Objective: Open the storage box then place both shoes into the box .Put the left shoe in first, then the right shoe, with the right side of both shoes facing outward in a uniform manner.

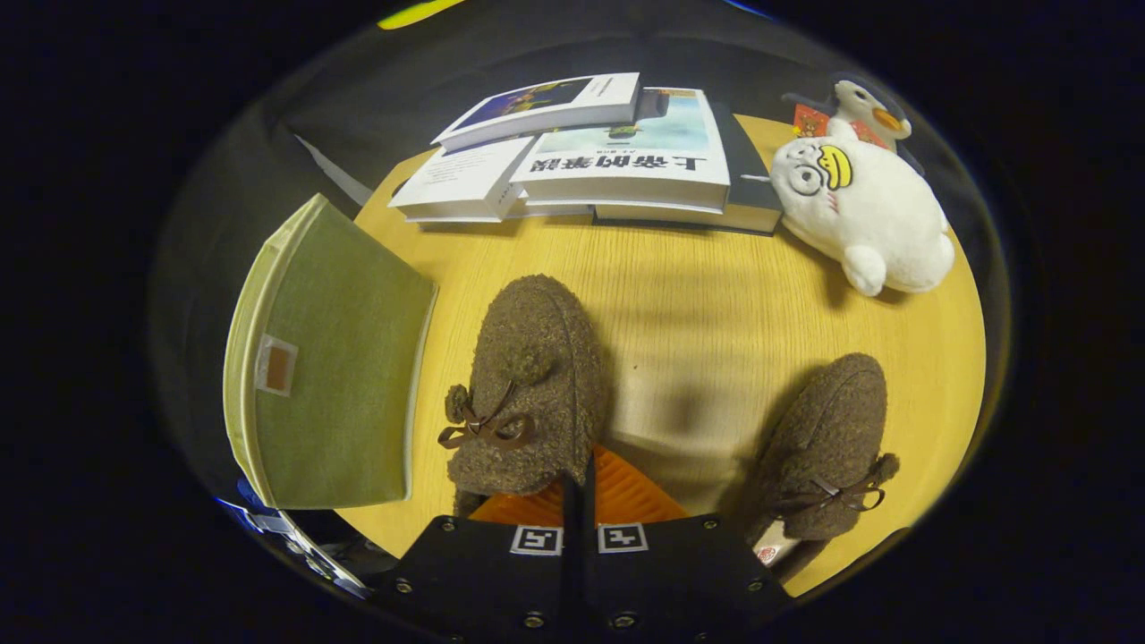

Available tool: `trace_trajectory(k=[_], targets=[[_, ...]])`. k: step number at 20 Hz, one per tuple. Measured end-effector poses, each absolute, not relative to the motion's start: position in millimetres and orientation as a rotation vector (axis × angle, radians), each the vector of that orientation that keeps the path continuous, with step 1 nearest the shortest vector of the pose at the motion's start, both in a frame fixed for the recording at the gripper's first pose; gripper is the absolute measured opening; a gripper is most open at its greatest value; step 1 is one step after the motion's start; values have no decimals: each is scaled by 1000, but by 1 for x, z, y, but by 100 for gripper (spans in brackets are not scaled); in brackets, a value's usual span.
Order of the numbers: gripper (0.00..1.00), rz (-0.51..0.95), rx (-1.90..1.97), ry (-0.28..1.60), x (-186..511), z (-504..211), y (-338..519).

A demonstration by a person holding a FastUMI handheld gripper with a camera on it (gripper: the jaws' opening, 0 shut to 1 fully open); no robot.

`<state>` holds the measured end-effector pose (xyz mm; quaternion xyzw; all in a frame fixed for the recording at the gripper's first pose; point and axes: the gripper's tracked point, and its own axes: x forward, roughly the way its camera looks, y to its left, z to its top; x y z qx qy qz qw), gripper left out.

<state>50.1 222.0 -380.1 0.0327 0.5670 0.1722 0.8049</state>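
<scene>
I'm holding the gripper (580, 487) low over the bench (716, 304), and its jaws are pressed together with barely a slit between them. Their tips are sitting right at the heel end of the nearer shoe (532, 385), but I can't tell whether they are pinching the heel rim or simply closed behind it.

Taking that nearer shoe as my landmark: the storage box (331, 376) is standing just to its left, almost touching, a green fabric box showing me one flat panel with a small tag. I can't make out whether its lid is open. The second shoe (827, 447) is lying well to the right of the landmark shoe, apart from it. Beyond the landmark shoe's toe, at the far side of the bench, a stack of books (617, 152) is lying, with a plush toy (863, 210) to the right of them.

The landmark shoe's long axis is running straight away from the jaws, heel toward me, toe toward the books, bow on top. The second shoe is lying on a slant, toe angled away and slightly toward the first.

If I am grasping here, I judge the heel rim is the place to bite: the fuzzy upper is soft and will squash, so I want the jaws deep over the rim, then a level lift and a turn toward the box so the shoe's right side ends up facing outward. The box must be opened first.
</scene>
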Motion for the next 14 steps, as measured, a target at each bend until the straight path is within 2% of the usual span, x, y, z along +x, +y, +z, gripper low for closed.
trace_trajectory(k=[7,14], targets=[[0,344,139,1130,50,-296,231],[0,420,207,1106,40,-231,284]])
